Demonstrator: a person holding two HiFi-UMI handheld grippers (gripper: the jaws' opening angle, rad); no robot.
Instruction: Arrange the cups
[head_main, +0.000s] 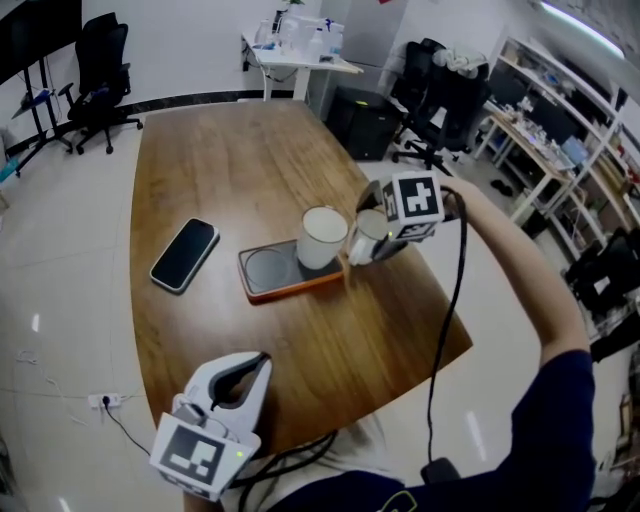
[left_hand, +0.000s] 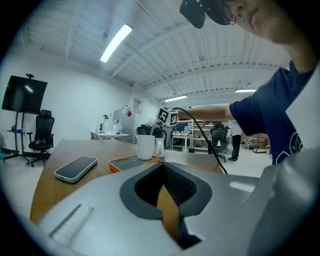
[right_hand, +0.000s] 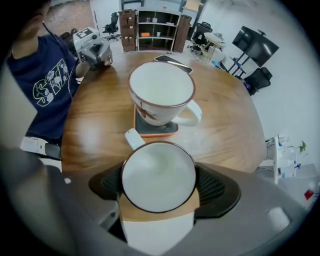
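Note:
A white cup (head_main: 320, 238) stands on an orange tray with a dark top (head_main: 268, 272) in the middle of the wooden table. Just right of the tray, a second white cup (head_main: 368, 228) sits between the jaws of my right gripper (head_main: 374, 242), which points straight down. In the right gripper view this cup (right_hand: 158, 175) fills the gap, both pads touch its rim, and its handle (right_hand: 132, 138) points toward the tray. My left gripper (head_main: 240, 385) is shut and empty at the table's near edge.
A black phone (head_main: 185, 254) lies on the table left of the tray. Office chairs (head_main: 100, 75), a white desk (head_main: 295, 60) and shelves (head_main: 560, 120) stand around the table. A cable (head_main: 452, 300) hangs from the right gripper.

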